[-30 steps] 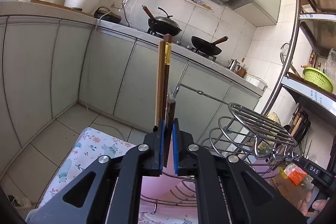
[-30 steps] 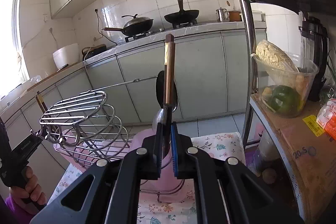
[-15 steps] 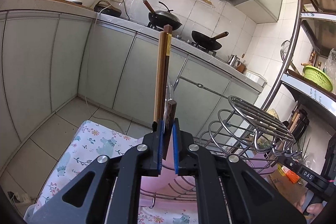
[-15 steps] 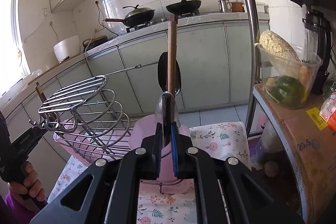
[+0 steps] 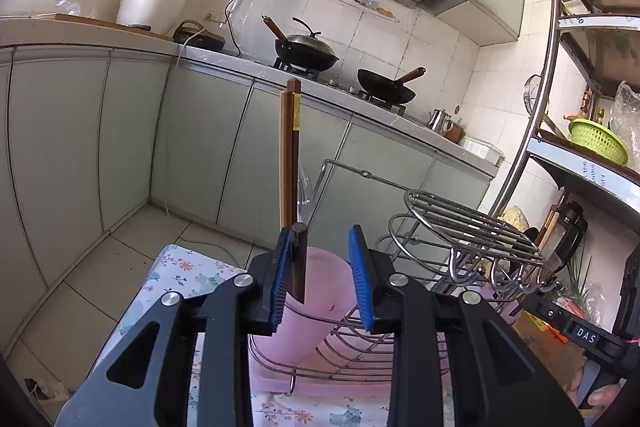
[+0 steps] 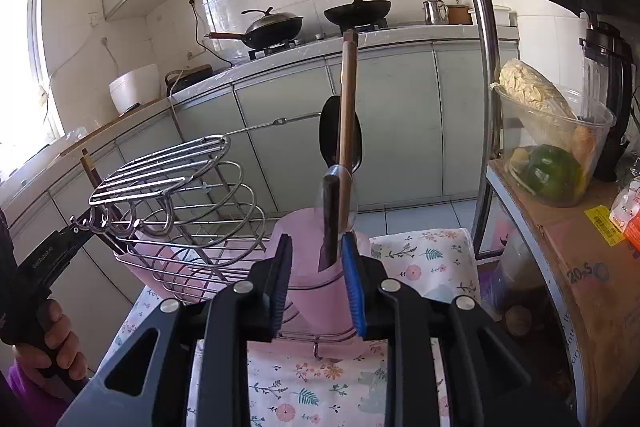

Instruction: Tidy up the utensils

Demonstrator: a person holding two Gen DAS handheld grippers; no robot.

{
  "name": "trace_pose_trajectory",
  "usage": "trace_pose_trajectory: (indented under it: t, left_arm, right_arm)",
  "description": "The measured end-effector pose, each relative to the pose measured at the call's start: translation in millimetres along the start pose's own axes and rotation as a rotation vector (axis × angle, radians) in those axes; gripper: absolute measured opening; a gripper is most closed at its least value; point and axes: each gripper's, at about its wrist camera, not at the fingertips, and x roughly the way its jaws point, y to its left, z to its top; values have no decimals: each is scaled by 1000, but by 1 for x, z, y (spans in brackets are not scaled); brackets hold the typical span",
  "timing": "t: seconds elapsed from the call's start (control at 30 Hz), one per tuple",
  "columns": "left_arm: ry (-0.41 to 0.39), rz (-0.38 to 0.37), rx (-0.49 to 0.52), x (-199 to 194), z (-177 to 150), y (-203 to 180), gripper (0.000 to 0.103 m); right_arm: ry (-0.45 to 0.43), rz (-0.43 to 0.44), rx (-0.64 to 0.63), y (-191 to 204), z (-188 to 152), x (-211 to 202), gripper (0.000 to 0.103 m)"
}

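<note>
We are just opening both hand-held grippers, left (image 5: 322, 269) and right (image 6: 316, 269), partway, releasing chopsticks (image 5: 290, 163) upright into the pink cup (image 5: 316, 291) at 12 o'clock; next, we judge, withdraw clear.

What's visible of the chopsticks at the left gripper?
The chopsticks look wooden: one light brown, one darker with a yellow band near its top. They stand almost upright, square tops up, with their lower ends running down toward the pink cup. The left gripper has just been opening its jaws. The sticks stand between them, close against the left blue pad and clear of the right one.
</note>
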Motion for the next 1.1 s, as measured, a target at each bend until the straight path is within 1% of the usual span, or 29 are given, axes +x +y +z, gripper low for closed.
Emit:
trace_pose_trajectory:
  t: [0.23, 0.37, 0.47, 0.73, 0.87, 0.93, 1.03, 1.1]
  left_arm:
    - [-19, 28, 10, -8, 3, 3, 30]
    - [-15, 41, 2, -11, 1, 7, 36]
    - [0, 45, 3, -12, -2, 9, 37]
    - [48, 46, 47, -17, -10, 1, 38]
    - [71, 32, 57, -21, -13, -3, 38]
    - [79, 25, 73, -24, -15, -7, 38]
    - [91, 15, 94, -31, -17, -14, 39]
    - [107, 10, 106, -34, -18, -19, 41]
  right_arm:
    - [0, 5, -8, 5, -4, -5, 28]
    - [8, 9, -5, 6, -7, -6, 28]
    - [19, 9, -8, 7, -11, -6, 28]
    - [49, 31, -46, 22, -23, -5, 29]
    - [53, 37, -83, 32, -28, -9, 31]
    - [57, 37, -97, 37, -32, -11, 34]
    - [69, 31, -125, 45, -37, -14, 35]
    - [73, 32, -143, 51, -41, -19, 38]
